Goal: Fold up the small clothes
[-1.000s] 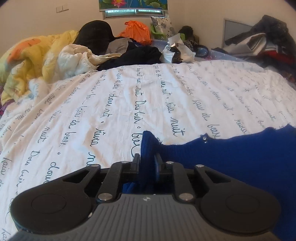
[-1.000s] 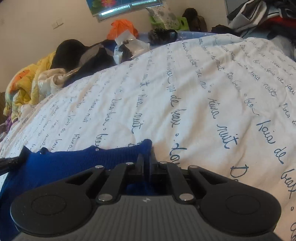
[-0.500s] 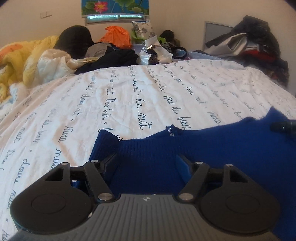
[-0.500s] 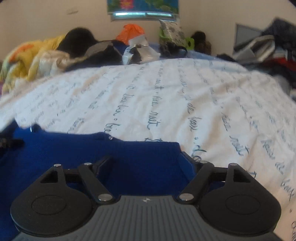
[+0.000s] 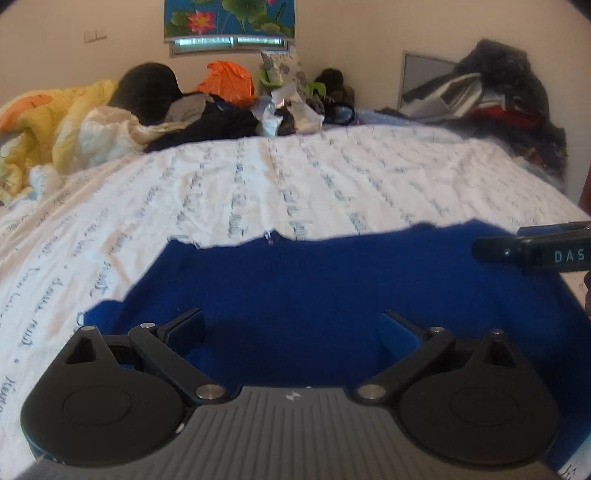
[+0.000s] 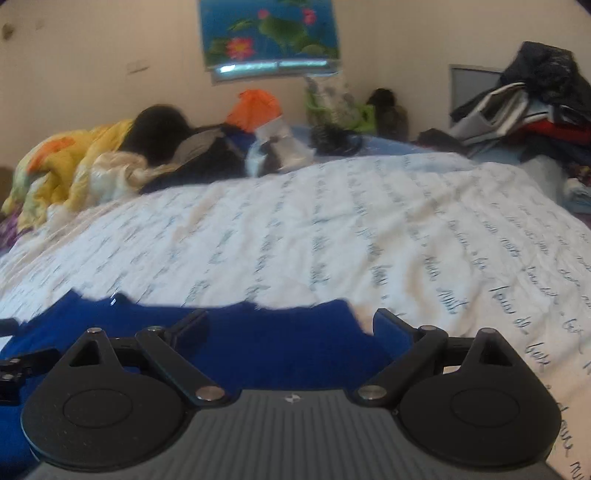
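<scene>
1. My left gripper (image 5: 291,328) has its fingers (image 5: 186,325) spread wide, nothing between them. It sits low over the blue knit garment (image 5: 332,288).
2. My right gripper (image 6: 291,328) shows the same: fingers (image 6: 192,325) spread apart, gripping nothing. Blue cloth fills the gap beneath them.
3. The blue knit garment lies flat on the bed, on the white sheet with dark script print (image 5: 258,184). Its far edge runs ragged across the left wrist view, a small shiny stud or button just at that edge.
4. In the right wrist view the garment (image 6: 240,343) reaches from the left border to about the right finger, where its corner ends against the sheet (image 6: 369,240).
5. At the right edge of the left wrist view I see the tip of the other gripper (image 5: 532,251), black with pale letters "DAS", hovering over the garment's right side. Whether it touches the cloth I cannot tell.
6. At the left edge of the right wrist view, a black piece of the other gripper (image 6: 18,365) over the blue cloth.
7. Far end of the bed: a yellow quilt (image 5: 48,125) at left, dark clothes (image 5: 207,122), an orange bag (image 5: 229,81), crumpled silver wrapping (image 5: 291,114).
8. Right of the bed, a pile of dark clothing (image 5: 498,92). On the wall, a lotus picture (image 5: 229,18).
9. Right wrist view is slightly blurred.
</scene>
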